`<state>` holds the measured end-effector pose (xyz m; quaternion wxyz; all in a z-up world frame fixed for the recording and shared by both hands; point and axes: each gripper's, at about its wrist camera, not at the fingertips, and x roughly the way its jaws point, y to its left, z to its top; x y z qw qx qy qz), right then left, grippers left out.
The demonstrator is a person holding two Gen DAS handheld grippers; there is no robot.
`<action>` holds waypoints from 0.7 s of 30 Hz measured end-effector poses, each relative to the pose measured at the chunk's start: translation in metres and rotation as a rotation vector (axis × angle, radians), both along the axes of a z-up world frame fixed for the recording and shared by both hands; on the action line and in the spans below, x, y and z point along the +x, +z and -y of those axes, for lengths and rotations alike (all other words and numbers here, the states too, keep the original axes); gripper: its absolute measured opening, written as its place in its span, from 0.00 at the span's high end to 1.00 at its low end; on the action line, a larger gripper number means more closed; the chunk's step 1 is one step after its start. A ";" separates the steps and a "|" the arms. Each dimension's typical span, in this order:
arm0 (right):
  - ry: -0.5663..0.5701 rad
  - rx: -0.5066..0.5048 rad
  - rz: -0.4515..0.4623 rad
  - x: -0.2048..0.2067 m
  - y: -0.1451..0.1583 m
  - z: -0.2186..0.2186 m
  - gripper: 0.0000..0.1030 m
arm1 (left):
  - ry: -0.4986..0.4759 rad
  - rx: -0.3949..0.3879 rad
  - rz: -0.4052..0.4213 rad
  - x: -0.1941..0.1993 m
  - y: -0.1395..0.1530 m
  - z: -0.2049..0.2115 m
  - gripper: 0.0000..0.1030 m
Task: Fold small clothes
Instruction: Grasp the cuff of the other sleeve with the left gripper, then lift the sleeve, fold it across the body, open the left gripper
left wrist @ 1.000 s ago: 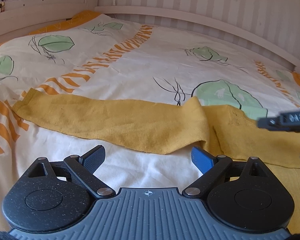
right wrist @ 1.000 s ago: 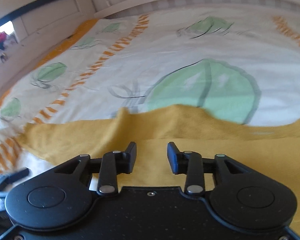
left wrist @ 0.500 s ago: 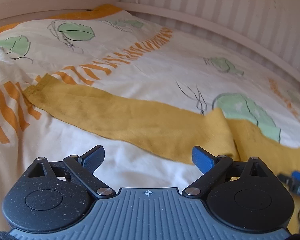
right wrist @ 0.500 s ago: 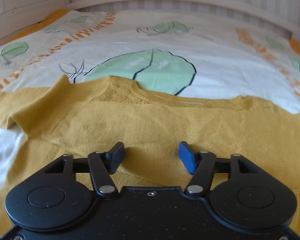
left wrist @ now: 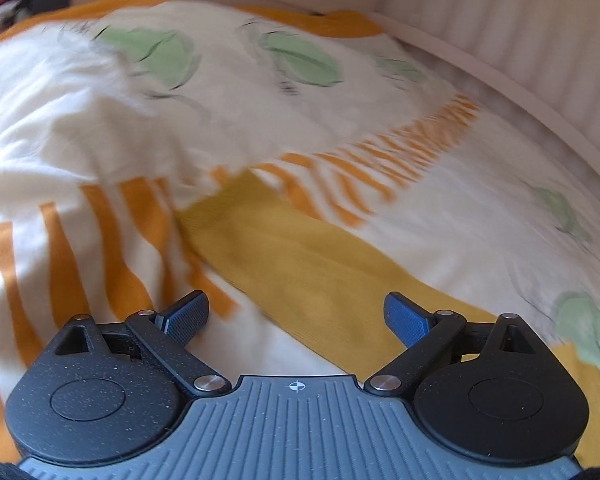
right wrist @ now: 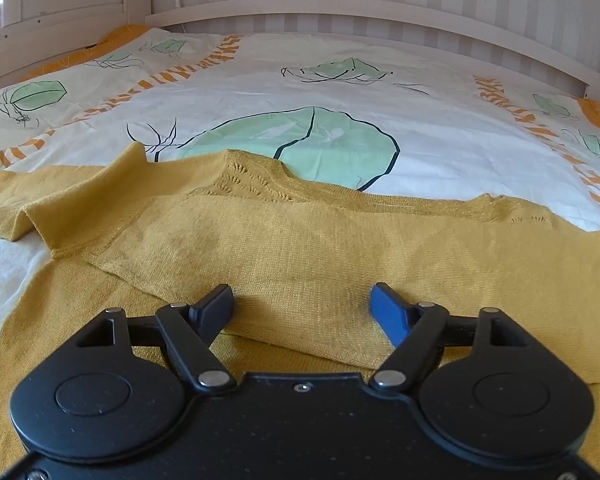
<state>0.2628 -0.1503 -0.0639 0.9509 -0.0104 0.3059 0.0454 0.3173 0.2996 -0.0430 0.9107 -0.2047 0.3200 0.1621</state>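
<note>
Sweater point(right wrist: 300, 240) lies spread on bedspread point(right wrist: 440, 152), directly ahead of and under right gripper point(right wrist: 302, 306); folded layer between its opening jaws, pads not pressing. Neckline at sweater's far edge. Sleeve point(left wrist: 300, 272) runs ahead-left from between left gripper point(left wrist: 296, 316) fingers, cuff at far end. Bed rail point(right wrist: 360, 6) and wall beyond bedspread.

The left gripper point(left wrist: 296, 316) hangs over the bed point(left wrist: 440, 216) with its jaws spread wide and empty. A mustard-yellow sleeve point(left wrist: 300, 264) runs from eleven o'clock toward four o'clock across the leaf-printed, orange-striped duvet point(left wrist: 100, 128), blurred throughout.
</note>
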 end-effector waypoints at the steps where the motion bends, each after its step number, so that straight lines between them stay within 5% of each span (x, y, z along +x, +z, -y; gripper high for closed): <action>1: 0.000 0.000 0.000 0.000 0.000 0.000 0.24 | 0.004 -0.002 -0.001 0.003 -0.002 -0.006 0.08; 10: 0.004 0.009 -0.001 0.001 0.000 0.000 0.23 | -0.018 0.076 0.011 0.030 -0.004 -0.010 0.15; 11: 0.004 0.009 -0.001 0.001 0.000 0.000 0.23 | 0.000 0.075 0.011 0.030 -0.004 -0.012 0.28; 14: 0.003 0.012 -0.001 0.001 0.000 0.000 0.23 | -0.004 0.021 0.002 0.035 -0.002 -0.024 0.96; 16: 0.004 0.015 -0.002 0.001 0.000 0.000 0.23 | 0.013 -0.036 0.033 0.031 0.004 -0.034 0.97; 21: 0.021 0.060 -0.015 0.004 0.002 0.006 0.18 | -0.004 0.025 0.102 0.016 0.053 -0.026 0.97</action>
